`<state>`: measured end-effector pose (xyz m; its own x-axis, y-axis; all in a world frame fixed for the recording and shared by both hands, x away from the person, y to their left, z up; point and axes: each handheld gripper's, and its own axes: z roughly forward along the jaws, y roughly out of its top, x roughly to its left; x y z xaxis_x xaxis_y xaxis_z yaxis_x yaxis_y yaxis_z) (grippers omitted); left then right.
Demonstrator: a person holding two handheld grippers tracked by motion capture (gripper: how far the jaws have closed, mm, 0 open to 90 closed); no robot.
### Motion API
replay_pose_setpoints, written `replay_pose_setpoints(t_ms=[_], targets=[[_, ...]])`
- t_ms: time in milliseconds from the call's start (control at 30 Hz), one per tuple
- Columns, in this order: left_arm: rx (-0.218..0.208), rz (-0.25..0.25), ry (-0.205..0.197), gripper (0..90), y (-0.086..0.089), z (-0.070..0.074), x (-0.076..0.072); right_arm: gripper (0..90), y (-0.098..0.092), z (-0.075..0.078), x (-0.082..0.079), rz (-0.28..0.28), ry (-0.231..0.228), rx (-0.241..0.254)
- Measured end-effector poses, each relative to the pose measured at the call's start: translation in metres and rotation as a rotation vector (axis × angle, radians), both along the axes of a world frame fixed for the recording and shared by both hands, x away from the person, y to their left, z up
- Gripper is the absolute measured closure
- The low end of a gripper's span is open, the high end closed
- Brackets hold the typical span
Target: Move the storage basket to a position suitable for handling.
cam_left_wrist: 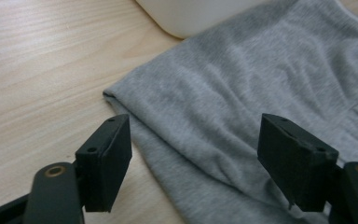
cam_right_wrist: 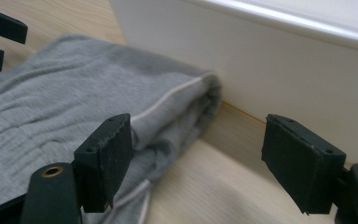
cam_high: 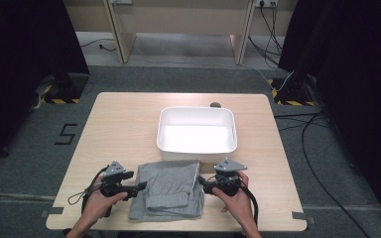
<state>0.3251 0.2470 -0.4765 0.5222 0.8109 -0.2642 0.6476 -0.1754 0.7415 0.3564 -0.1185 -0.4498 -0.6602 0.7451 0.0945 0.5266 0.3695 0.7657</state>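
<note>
Left gripper (cam_high: 143,186) jaws are spread wide, nothing held, at the left edge of the folded grey garment (cam_high: 168,188). Right gripper (cam_high: 200,184) is likewise wide and empty at the garment's right edge. Garment is laid flat on the table (cam_high: 114,124), touching the white tub (cam_high: 197,148). Soft, light, floppy knit is judged; side folds are best pinched together.

Both forearms come in from the bottom of the high view. The left gripper (cam_high: 140,187) and the right gripper (cam_high: 201,184) point inward at each other, each with its jaws spread wide and nothing clamped between them.
</note>
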Motion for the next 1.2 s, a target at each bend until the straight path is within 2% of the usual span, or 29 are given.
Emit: replay_pose_setpoints(t_ms=[33, 67, 100, 133, 200, 267, 367, 467, 533, 600, 733, 767, 867, 1067, 1200], targets=[[-0.018, 0.002, 0.002, 23.7, -0.002, 0.001, -0.002, 25.2, 0.003, 0.0, 0.001, 0.007, 0.002, 0.008], [-0.018, 0.002, 0.002, 22.5, -0.002, 0.001, -0.002, 25.2, 0.003, 0.0, 0.001, 0.007, 0.002, 0.008], [-0.044, -0.003, 0.009, 22.5, -0.005, 0.001, -0.005, 25.2, 0.007, 0.0, 0.001, 0.018, 0.011, 0.02], [-0.038, -0.011, 0.008, 21.8, -0.01, 0.001, -0.007, 25.1, 0.017, 0.001, 0.002, 0.043, 0.008, 0.035], [-0.027, -0.017, 0.005, 21.8, -0.013, 0.0, -0.008, 25.0, 0.025, -0.001, 0.003, 0.058, 0.0, 0.008], [0.016, -0.035, 0.01, 23.1, -0.02, -0.006, -0.009, 25.0, 0.032, -0.006, 0.003, 0.075, 0.004, -0.011], [0.054, -0.051, 0.019, 29.4, -0.026, -0.014, -0.012, 25.7, 0.038, -0.021, 0.006, 0.077, 0.046, -0.04], [0.103, -0.06, -0.018, 34.1, -0.03, -0.013, -0.017, 29.6, 0.042, -0.033, 0.005, 0.083, 0.081, -0.058], [0.114, -0.067, -0.031, 39.5, -0.032, -0.013, -0.02, 31.7, 0.044, -0.035, 0.001, 0.083, 0.063, -0.07], [0.127, -0.079, -0.04, 42.9, -0.033, -0.013, -0.024, 34.1, 0.044, -0.033, -0.002, 0.093, 0.059, -0.075], [0.126, -0.104, -0.035, 43.7, -0.034, -0.012, -0.03, 34.1, 0.042, -0.033, -0.011, 0.102, 0.063, -0.072], [0.129, -0.106, -0.039, 43.7, -0.035, -0.012, -0.033, 33.9, 0.038, -0.034, -0.017, 0.108, 0.07, -0.061], [0.132, -0.114, -0.048, 43.7, -0.037, -0.013, -0.04, 33.4, 0.033, -0.034, -0.022, 0.106, 0.082, -0.041], [0.122, -0.108, -0.041, 43.5, -0.039, -0.013, -0.039, 33.8, 0.029, -0.033, -0.028, 0.107, 0.092, -0.054], [0.132, -0.117, -0.047, 43.7, -0.046, -0.013, -0.039, 33.1, 0.023, -0.034, -0.029, 0.107, 0.108, -0.038]])
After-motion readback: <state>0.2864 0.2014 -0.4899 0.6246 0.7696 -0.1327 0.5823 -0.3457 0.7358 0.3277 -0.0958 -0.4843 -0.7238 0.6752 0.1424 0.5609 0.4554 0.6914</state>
